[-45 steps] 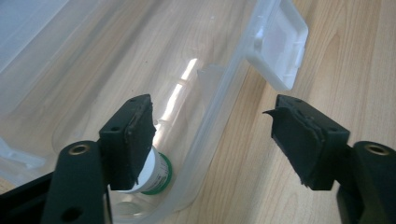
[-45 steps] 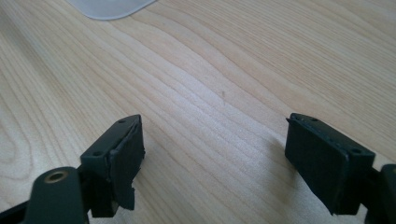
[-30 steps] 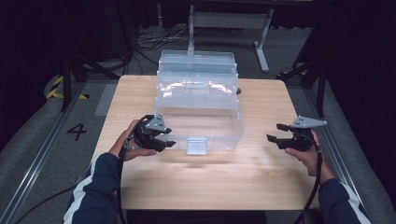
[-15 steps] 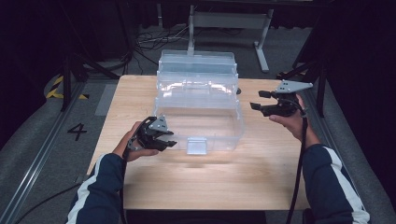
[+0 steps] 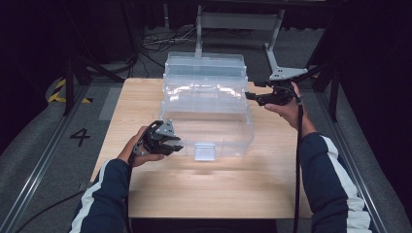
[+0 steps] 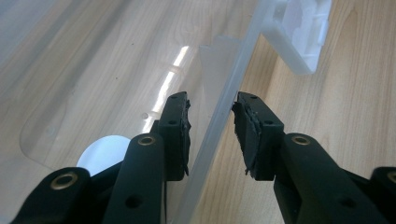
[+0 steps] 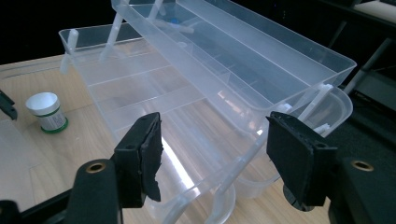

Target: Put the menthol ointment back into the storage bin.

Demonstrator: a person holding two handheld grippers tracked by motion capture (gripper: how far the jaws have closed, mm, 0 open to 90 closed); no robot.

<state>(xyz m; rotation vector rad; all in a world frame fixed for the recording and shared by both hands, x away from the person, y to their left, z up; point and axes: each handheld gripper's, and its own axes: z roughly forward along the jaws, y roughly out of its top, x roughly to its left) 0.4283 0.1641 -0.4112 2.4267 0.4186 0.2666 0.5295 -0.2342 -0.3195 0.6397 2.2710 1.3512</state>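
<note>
The left gripper (image 6: 210, 126) is seen at lower centre, jaws just closing astride the clear box (image 5: 209, 114) wall, gaps remaining. The right gripper (image 5: 252, 95) is held agape, empty, at right of centre.

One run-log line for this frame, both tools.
left tool: straddles clear box front wall, jaws just been closing, pads not pressing | right tool: open, empty, raised at box's right end | small white jar: on table
</note>
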